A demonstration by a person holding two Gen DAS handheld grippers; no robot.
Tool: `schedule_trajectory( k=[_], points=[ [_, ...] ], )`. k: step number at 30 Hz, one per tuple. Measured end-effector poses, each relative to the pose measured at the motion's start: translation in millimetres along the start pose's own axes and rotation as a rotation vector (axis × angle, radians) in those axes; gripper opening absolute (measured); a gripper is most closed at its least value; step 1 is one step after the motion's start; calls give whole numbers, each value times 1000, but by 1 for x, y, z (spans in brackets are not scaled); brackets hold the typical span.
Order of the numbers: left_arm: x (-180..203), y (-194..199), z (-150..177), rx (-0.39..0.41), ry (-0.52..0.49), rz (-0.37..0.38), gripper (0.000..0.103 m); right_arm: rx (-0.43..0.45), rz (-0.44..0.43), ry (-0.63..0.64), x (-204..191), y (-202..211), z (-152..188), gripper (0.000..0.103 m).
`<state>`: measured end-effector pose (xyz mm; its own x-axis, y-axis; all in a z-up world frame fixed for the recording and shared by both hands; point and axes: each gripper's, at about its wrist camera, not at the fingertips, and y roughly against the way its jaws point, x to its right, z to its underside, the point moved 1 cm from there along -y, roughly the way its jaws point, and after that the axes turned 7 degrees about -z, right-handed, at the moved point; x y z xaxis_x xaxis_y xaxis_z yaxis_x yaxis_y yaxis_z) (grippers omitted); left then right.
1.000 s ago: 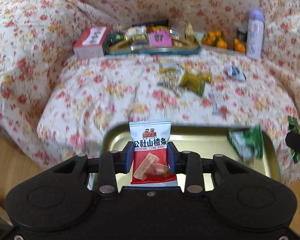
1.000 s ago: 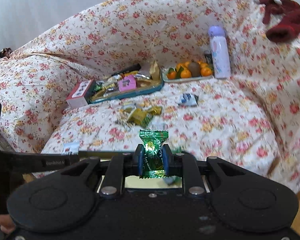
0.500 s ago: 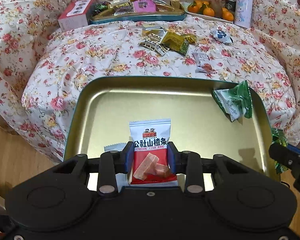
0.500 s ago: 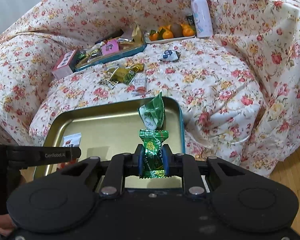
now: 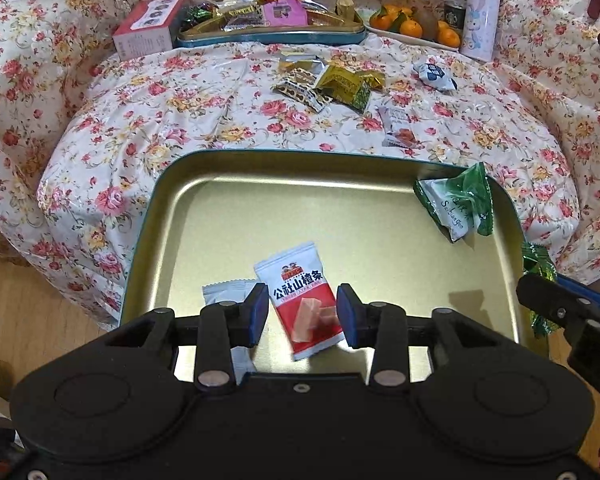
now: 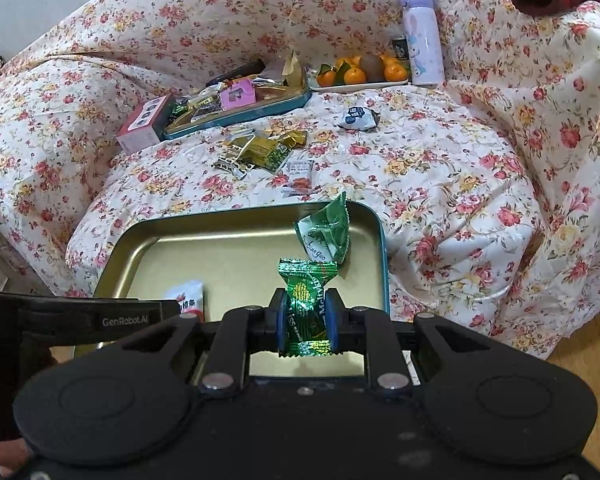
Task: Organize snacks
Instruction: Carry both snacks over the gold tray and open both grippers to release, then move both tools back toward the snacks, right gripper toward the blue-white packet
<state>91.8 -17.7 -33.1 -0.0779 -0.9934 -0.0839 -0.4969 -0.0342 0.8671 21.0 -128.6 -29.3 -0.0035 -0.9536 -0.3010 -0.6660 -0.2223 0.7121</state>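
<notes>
My left gripper (image 5: 302, 306) hangs low over the gold tray (image 5: 340, 216) and its jaws are opening. The red-and-white snack packet (image 5: 300, 300) sits tilted between them, and there is a gap at each pad. A grey-white packet (image 5: 224, 292) lies in the tray under the left finger. A green-and-white packet (image 5: 456, 208) lies in the tray's far right corner. My right gripper (image 6: 305, 312) is shut on a shiny green candy (image 6: 306, 280), which it holds upright above the tray's (image 6: 220, 256) near right part.
Loose snacks (image 5: 340, 84) lie scattered on the floral sofa cover beyond the tray. At the back stand a filled teal tray (image 5: 268, 36), a pink box (image 5: 148, 28), a plate of oranges (image 5: 412, 26) and a white bottle (image 5: 480, 16). Wooden floor (image 5: 20, 320) lies left.
The left jaws have spread apart, and the red-and-white packet has tilted and slipped loose between them. Both grippers came down over the gold tray. The right still grips the green candy.
</notes>
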Motion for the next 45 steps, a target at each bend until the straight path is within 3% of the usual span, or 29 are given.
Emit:
schedule_trajectory(
  k=[4, 26, 30, 38, 45],
  points=[
    [-2, 0, 0, -2, 1, -12, 47, 4, -10, 18, -1, 2, 0, 29],
    [-8, -11, 1, -85, 31, -50, 47, -34, -23, 54, -2, -4, -2, 30],
    [-9, -7, 0, -41, 36, -67, 47, -38, -29, 61, -2, -5, -3, 30],
    [-19, 7, -9, 123, 107, -89, 48, -29, -32, 77, -2, -9, -11, 33],
    [-22, -1, -32, 128, 82, -117, 48, 17, -19, 81, 0, -15, -30, 41]
  ],
)
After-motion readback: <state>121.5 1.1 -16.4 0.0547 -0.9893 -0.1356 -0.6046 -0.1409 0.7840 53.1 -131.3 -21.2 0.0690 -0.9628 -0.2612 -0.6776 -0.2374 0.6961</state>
